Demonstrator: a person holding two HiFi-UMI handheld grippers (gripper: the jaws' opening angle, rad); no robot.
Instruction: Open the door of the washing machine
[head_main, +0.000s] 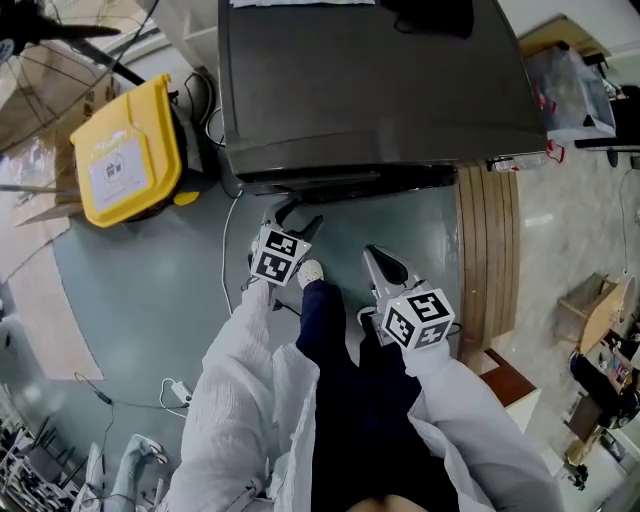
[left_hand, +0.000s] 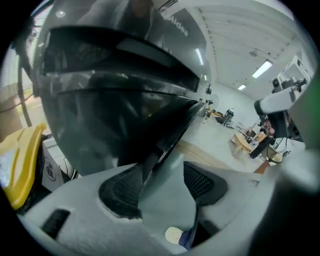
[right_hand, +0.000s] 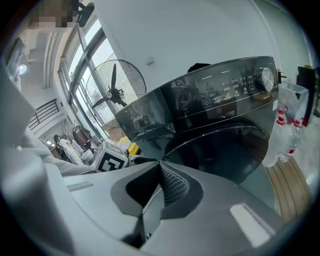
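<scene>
The dark grey washing machine (head_main: 370, 90) stands ahead of me, and its round dark door (right_hand: 225, 150) bulges from the front under the control panel. My left gripper (head_main: 297, 213) reaches the low front of the machine at the door's left side. In the left gripper view the door (left_hand: 115, 115) fills the picture. Its dark edge runs down into the gap of the left gripper (left_hand: 161, 169), beside the left pad (left_hand: 122, 192). The jaws stand apart, with floor showing between them. My right gripper (head_main: 372, 252) hangs back from the machine, and in its own view the right gripper (right_hand: 160, 165) is shut on nothing.
A yellow bin (head_main: 125, 150) stands left of the machine, with cables (head_main: 225, 250) on the grey floor beside it. Wooden slats (head_main: 485, 260) lie on the right. A standing fan (right_hand: 117, 85) is behind on the left, and a clear plastic box (right_hand: 290, 125) sits right of the machine.
</scene>
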